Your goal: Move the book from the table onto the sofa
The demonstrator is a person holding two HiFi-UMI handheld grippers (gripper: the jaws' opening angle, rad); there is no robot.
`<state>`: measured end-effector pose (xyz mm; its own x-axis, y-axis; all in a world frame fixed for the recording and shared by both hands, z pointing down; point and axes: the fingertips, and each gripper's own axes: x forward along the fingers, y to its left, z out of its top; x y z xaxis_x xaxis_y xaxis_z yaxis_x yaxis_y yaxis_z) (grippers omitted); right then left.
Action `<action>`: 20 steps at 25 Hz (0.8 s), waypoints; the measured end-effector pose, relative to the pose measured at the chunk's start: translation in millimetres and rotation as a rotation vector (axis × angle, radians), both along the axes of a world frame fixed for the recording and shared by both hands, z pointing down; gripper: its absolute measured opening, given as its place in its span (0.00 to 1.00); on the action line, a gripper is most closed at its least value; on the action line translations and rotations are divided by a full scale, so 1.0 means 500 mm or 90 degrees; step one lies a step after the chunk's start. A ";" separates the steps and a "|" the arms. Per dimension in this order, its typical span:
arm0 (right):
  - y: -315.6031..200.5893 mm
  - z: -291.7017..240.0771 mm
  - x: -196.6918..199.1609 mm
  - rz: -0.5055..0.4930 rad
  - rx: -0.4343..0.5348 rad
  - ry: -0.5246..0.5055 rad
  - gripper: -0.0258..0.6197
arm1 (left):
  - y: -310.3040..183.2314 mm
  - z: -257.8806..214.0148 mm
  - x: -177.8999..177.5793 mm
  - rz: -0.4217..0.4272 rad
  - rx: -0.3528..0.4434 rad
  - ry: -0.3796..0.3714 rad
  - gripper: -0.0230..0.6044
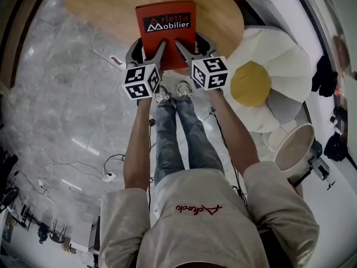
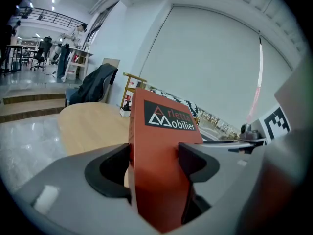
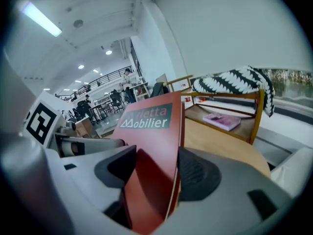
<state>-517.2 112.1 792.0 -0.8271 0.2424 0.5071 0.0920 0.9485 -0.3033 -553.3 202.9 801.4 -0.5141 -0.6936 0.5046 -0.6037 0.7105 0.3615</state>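
Underfoot, grey marble floor, wide and bare on the left but for a few cables. Ahead, round wooden table; just to its right, white petalled sofa with a yellow middle, open room above its seat. Reaching forward with both forearms straight and side by side, angled a little downward. Holding red book by its near edge over the table's near rim, cover up and tilted. Pinched near the left corner by left gripper, pads tight on both covers; clamped the same way near the right corner by right gripper.
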 end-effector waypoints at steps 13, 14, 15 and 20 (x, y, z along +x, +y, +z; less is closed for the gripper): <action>0.037 -0.278 -0.013 0.001 0.051 -0.132 0.47 | 0.036 -0.279 -0.017 -0.001 0.046 -0.128 0.55; 0.038 -0.303 -0.014 0.001 0.054 -0.142 0.47 | 0.036 -0.304 -0.018 0.000 0.048 -0.137 0.55; 0.038 -0.327 -0.014 0.002 0.057 -0.152 0.47 | 0.036 -0.329 -0.019 0.001 0.051 -0.147 0.55; 0.035 -0.450 -0.021 0.006 0.073 -0.202 0.47 | 0.033 -0.455 -0.028 0.005 0.068 -0.198 0.55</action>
